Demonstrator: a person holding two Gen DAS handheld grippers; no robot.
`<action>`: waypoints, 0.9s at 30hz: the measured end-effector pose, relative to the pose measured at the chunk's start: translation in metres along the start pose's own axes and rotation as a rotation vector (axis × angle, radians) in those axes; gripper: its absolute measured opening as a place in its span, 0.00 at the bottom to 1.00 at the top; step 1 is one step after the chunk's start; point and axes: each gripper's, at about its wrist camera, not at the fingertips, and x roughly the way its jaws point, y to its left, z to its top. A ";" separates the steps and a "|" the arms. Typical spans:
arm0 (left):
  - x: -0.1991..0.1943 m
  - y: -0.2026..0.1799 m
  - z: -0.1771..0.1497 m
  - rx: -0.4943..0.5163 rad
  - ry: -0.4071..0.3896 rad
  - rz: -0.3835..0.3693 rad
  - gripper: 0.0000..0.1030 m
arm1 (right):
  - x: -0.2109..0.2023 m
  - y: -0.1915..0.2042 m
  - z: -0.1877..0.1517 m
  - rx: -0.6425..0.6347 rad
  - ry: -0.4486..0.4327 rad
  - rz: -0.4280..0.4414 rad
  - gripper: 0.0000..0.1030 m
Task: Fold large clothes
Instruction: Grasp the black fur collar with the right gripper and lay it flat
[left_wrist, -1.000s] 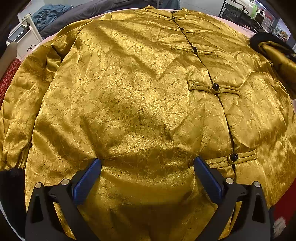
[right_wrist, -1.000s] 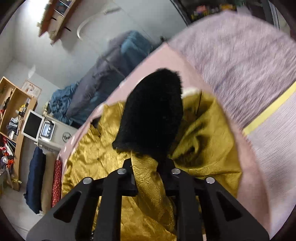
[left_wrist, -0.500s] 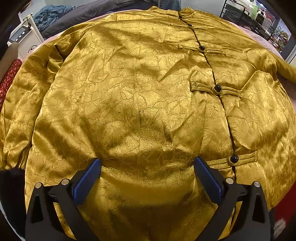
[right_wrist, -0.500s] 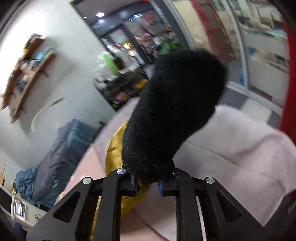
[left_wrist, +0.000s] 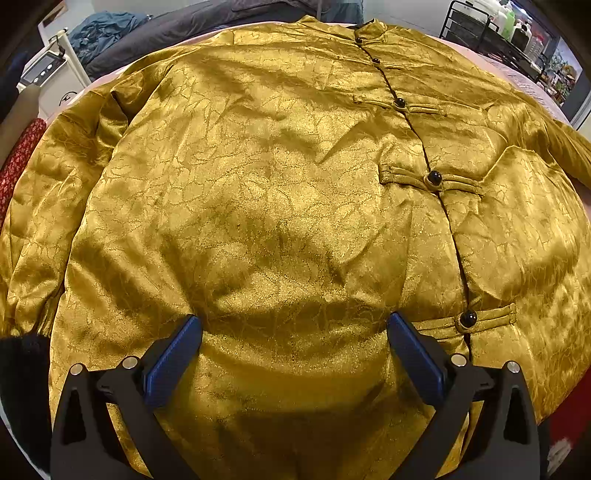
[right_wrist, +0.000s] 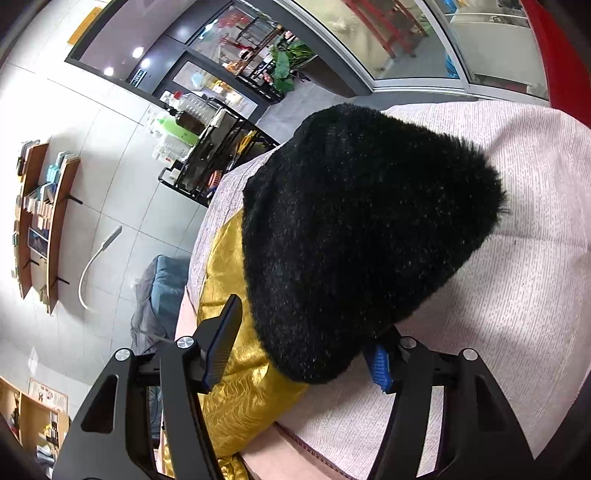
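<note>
Sleeve (right_wrist: 236, 387) swung out sideways; jacket (left_wrist: 277, 221) collar far; right tool (right_wrist: 295, 347) opening around cuff (right_wrist: 362, 236); left tool (left_wrist: 295, 332) open, empty.

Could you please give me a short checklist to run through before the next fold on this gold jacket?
1. Shiny gold brocade jacket lies front up, buttoned: ok.
2. Left hand-held gripper open over the hem, gripping nothing: ok.
3. Right hand-held gripper jaws opening, black furry cuff between them, pads clear: ok.
4. Gold sleeve laid out on the pale pink cover: ok.
5. Sleeve flat, unwrinkled: cannot tell.
</note>
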 end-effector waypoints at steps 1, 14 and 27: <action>0.000 0.000 0.000 0.000 -0.003 -0.001 0.95 | 0.001 0.009 0.005 -0.057 -0.009 -0.032 0.37; -0.001 -0.001 0.001 0.000 -0.024 -0.001 0.95 | -0.015 0.250 -0.094 -0.704 -0.034 0.206 0.21; -0.003 0.000 -0.003 0.004 -0.042 -0.016 0.95 | 0.061 0.372 -0.400 -1.182 0.382 0.303 0.37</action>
